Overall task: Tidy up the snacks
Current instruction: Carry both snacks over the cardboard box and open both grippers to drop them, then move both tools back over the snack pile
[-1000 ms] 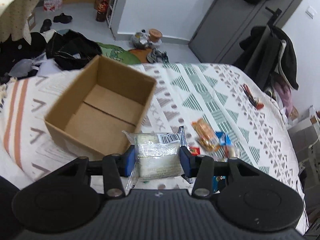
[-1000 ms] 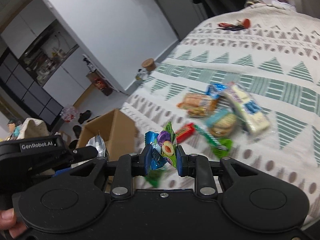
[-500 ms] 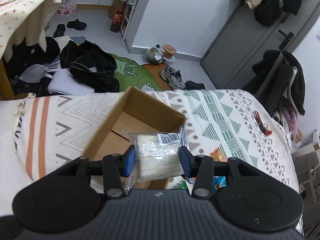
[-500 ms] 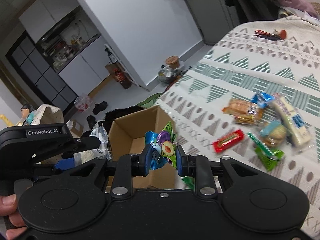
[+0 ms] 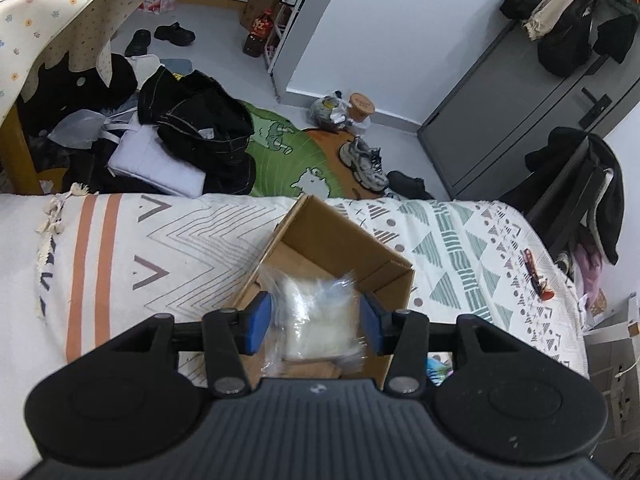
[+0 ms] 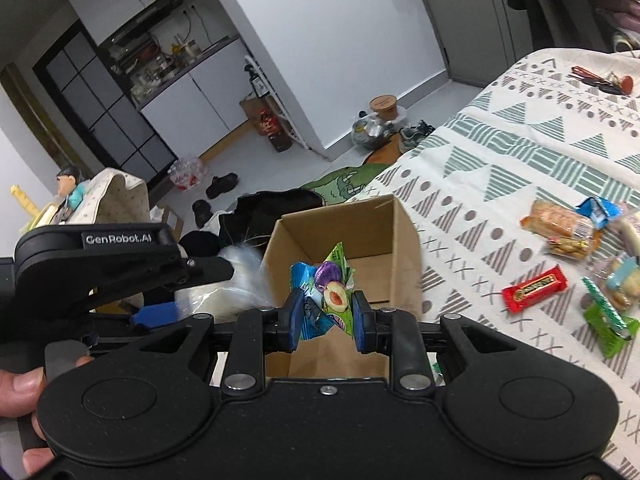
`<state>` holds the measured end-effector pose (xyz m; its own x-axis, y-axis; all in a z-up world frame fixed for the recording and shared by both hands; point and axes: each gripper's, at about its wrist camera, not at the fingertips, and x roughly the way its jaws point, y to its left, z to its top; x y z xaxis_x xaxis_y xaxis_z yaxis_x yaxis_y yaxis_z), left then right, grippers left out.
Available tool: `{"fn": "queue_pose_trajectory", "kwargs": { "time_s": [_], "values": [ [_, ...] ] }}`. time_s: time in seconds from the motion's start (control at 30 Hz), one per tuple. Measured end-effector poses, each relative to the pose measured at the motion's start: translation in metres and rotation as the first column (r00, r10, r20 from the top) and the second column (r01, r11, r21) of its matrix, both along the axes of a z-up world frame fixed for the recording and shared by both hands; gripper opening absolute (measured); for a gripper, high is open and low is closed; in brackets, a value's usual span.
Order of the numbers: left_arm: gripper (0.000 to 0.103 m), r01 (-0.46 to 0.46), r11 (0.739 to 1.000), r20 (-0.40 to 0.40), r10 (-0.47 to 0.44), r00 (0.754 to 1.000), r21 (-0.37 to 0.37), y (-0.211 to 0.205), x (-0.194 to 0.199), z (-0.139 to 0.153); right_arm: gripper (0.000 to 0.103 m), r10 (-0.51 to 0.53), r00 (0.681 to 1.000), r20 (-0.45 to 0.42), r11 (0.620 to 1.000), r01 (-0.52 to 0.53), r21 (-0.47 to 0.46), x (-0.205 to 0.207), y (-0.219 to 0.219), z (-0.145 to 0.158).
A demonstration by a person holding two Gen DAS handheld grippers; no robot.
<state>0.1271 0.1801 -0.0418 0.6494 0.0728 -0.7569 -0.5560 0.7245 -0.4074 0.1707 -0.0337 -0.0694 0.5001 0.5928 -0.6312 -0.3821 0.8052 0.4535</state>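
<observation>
Both fingers differ: "GenRobot.AI" left gripper [image 5: 316,318] apart, right gripper [image 6: 326,314] clamping plum-printed packet [image 6: 326,294].

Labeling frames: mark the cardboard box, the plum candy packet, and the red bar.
cardboard box [image 6: 406,240], right wrist view, right outer wall.
plum candy packet [image 6: 330,292], right wrist view, printed fruit on its front.
red bar [image 6: 535,288], right wrist view, middle of the wrapper.

White walls [image 5: 360,20]; grey floor [image 5: 216,20]; grey door [image 5: 520,92]; patterned bedspread [image 5: 460,240]; kitchen cabinets [image 6: 192,108].
</observation>
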Motion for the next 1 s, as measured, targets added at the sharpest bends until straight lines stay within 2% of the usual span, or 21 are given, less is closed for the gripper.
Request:
{"fn": "queue_pose_trajectory", "kwargs": {
  "time_s": [0.03,0.1,0.23,0.33,0.57,0.6,0.77,1.0],
  "values": [
    [0.052,0.005,1.000,0.005,-0.005,1.000,-0.001,0.001,-0.001,0.000,0.025,0.002,1.000,0.000,1.000,-0.002,-0.003,0.000,0.002,-0.001],
    [0.064,0.002,1.000,-0.003,-0.002,1.000,0.005,0.002,-0.001,0.001,0.025,0.004,1.000,-0.005,1.000,-0.004,-0.002,0.002,0.006,-0.002],
    [0.076,-0.033,0.998,-0.017,0.034,0.999,0.049,0.005,-0.008,0.003,0.033,0.001,1.000,-0.014,1.000,-0.001,-0.014,0.005,0.010,-0.006],
    [0.078,-0.038,0.997,-0.018,0.039,0.999,0.072,0.003,-0.013,0.004,0.045,-0.010,1.000,-0.014,1.000,0.010,-0.002,0.004,0.006,-0.006],
    [0.082,-0.037,0.995,-0.046,0.041,0.998,0.088,-0.012,-0.015,0.003,0.064,-0.056,0.998,0.007,0.998,0.056,-0.005,0.000,-0.021,-0.002],
    [0.086,-0.033,0.995,-0.047,0.038,0.998,0.099,-0.016,-0.015,0.003,0.066,-0.064,0.998,0.011,0.998,0.064,-0.009,-0.001,-0.026,-0.002],
    [0.087,-0.027,0.989,-0.050,0.035,0.998,0.144,-0.038,-0.017,0.006,0.077,-0.122,0.991,0.046,0.990,0.124,-0.062,-0.004,-0.049,-0.001],
    [0.087,0.005,0.985,-0.048,0.003,0.999,0.174,-0.069,-0.019,0.005,0.084,-0.145,0.988,0.060,0.984,0.150,-0.093,-0.010,-0.086,0.000]
  ]
}}
